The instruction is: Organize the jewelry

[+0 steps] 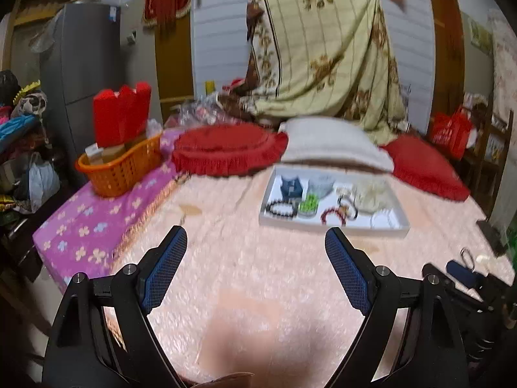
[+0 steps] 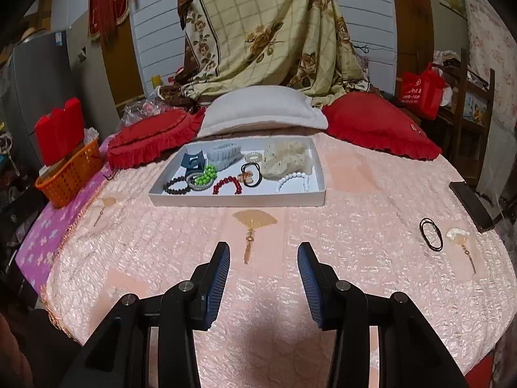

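Both hand-held grippers hover above a pink quilted bedspread point(image 2: 355, 226), angled down toward a white tray point(image 2: 155, 194) of jewelry. The left gripper point(image 1: 255, 239) has its 2 blue-padded jaws spread wide with nothing between them. The right gripper point(image 2: 263, 252) holds its jaws part-way apart, also empty, with only the quilt's embroidered fan motif point(image 2: 255, 220) showing in the gap.

The tray lies flat near the pillows, its long axis running across the bed from left to right. Inside it sit a dark bead bracelet point(image 2: 176, 185), a green bead piece point(image 2: 205, 174), a red bead bracelet point(image 2: 227, 186), a white bead bracelet point(image 2: 292, 182), a black hair tie point(image 2: 252, 174), a blue hair claw point(image 2: 194, 161), a grey scrunchie point(image 2: 223, 155) and a cream scrunchie point(image 2: 284, 158). Well apart from the tray, near the bed's right edge, a thin black hair band point(image 2: 430, 234) lies flat beside a small pale piece point(image 2: 457, 234), which is too small to identify.

Behind the tray rest a white pillow point(image 2: 261, 113) flanked by 2 red frilled cushions, 1 to the left point(image 2: 152, 142) and 1 to the right point(image 2: 378, 126). A floral sheet point(image 2: 268, 32) hangs at the headboard. An orange basket point(image 2: 69, 174) stands on a purple floral mattress edge point(image 2: 42, 242) at left, and a grey refrigerator point(image 2: 35, 80) fills the far corner.
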Available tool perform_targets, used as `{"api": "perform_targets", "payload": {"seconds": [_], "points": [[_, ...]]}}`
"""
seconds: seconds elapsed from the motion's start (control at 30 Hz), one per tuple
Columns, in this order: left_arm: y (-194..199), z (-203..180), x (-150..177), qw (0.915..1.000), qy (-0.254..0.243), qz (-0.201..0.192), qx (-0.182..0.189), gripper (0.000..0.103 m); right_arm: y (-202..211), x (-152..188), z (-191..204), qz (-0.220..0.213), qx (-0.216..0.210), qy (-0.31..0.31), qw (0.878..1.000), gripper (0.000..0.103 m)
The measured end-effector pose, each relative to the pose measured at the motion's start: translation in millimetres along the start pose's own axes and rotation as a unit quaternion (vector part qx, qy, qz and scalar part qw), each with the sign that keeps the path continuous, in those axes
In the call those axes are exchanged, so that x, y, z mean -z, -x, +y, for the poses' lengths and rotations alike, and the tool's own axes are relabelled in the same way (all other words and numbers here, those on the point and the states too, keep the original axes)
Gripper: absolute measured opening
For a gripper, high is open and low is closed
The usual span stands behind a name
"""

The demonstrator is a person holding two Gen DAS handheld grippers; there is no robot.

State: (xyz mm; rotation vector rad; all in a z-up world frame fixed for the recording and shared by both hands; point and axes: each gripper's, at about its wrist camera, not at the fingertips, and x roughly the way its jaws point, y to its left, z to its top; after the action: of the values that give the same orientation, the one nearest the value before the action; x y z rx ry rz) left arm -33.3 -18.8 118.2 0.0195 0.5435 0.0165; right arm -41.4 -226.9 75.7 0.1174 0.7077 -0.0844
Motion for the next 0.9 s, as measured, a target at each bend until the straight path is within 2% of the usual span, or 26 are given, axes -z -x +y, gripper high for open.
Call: {"api": "perform_targets", "payload": {"seconds": [0.3,0.67,0.9], "points": [[-26.3,-15.3,20.5,0.9984,-0.034,0.043,-0.007,0.087,-23.6,9.9,1.5,0.031,0.007,0.002,0.999,0.042],[-47.3,-12.7,30.3,0.9955,-0.027,0.091,0.01,0.087,-34.7,15.2,5.6,0.045,0.017,0.007,0.999,0.042],[-52.0,-14.2,35.1,0.9945,-0.029,0.101,0.004,0.087,-37.1,18.0,11.2,0.047,0.019,0.015,0.999,0.042]]}}
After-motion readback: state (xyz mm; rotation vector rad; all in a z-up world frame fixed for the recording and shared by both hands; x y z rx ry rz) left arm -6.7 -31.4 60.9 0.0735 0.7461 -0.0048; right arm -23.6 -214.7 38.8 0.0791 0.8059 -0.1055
